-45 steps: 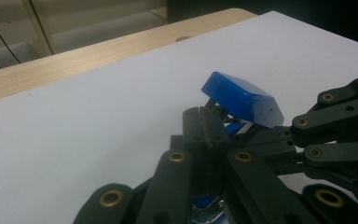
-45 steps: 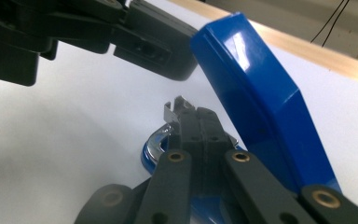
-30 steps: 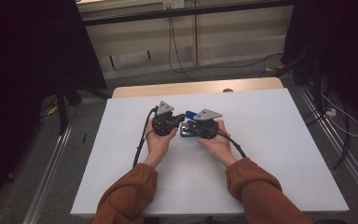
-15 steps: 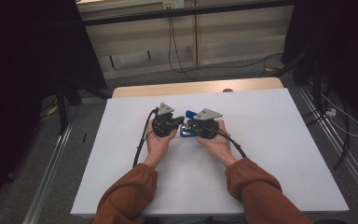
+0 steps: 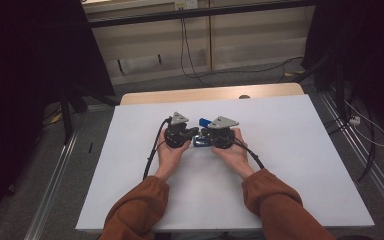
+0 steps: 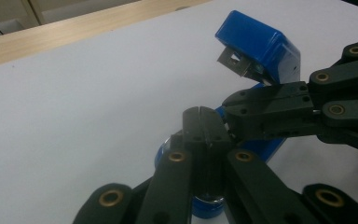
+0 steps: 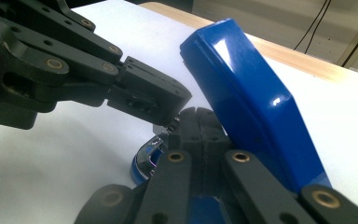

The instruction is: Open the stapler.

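I have the blue stapler (image 5: 202, 135) near the middle of the white table (image 5: 300, 150), between my two hands. Its top arm (image 7: 247, 98) is swung up and open, tilted away from the base, and in the left gripper view I can see the metal mouth (image 6: 235, 60) at the end of the raised arm.

My left gripper (image 6: 204, 122) has its jaws pressed flat together, tips meeting right over the stapler's base (image 6: 205, 205); I think they pinch a thin metal part of it, but the jaws hide the contact, so I can't be sure. My right gripper (image 7: 200, 126) is likewise closed down narrow, sitting at the foot of the lifted arm, with the shiny edge of the base (image 7: 144, 154) just beside it. Each gripper's tip comes almost against the other's.

As I judge it, opening the stapler is done: the arm stands well clear of the base. What is left looks like work on the inside, the staple track or the staples, and then swinging the arm shut again.
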Action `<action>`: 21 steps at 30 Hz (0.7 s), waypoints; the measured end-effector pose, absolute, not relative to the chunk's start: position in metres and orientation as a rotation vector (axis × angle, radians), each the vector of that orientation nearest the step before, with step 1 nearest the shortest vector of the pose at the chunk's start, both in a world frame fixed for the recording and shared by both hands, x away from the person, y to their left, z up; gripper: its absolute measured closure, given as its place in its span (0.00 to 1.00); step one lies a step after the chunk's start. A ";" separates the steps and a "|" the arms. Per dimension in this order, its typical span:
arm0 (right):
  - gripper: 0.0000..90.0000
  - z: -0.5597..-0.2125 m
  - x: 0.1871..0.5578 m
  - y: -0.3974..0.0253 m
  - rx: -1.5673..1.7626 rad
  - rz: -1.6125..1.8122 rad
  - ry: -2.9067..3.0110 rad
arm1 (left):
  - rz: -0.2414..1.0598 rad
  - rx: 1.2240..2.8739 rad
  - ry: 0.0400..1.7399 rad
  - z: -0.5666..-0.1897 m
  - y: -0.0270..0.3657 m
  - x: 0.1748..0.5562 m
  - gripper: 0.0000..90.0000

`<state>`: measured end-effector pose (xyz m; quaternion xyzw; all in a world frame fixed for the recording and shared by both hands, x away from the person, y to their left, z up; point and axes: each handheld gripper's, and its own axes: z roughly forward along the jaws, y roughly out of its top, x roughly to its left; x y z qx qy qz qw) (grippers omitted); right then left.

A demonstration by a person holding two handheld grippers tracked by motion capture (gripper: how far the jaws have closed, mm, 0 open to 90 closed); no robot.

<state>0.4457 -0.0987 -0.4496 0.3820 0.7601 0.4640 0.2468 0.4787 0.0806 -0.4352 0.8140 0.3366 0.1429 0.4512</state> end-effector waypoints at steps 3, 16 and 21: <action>1.00 -0.449 0.446 -0.099 1.042 1.266 2.072 | 0.344 2.006 0.835 -0.436 0.081 0.479 1.00; 1.00 -0.449 0.445 -0.095 1.039 1.263 2.064 | 0.330 2.022 0.835 -0.445 0.084 0.480 1.00; 1.00 -0.449 0.445 -0.093 1.042 1.258 2.054 | 0.339 2.024 0.833 -0.444 0.083 0.480 1.00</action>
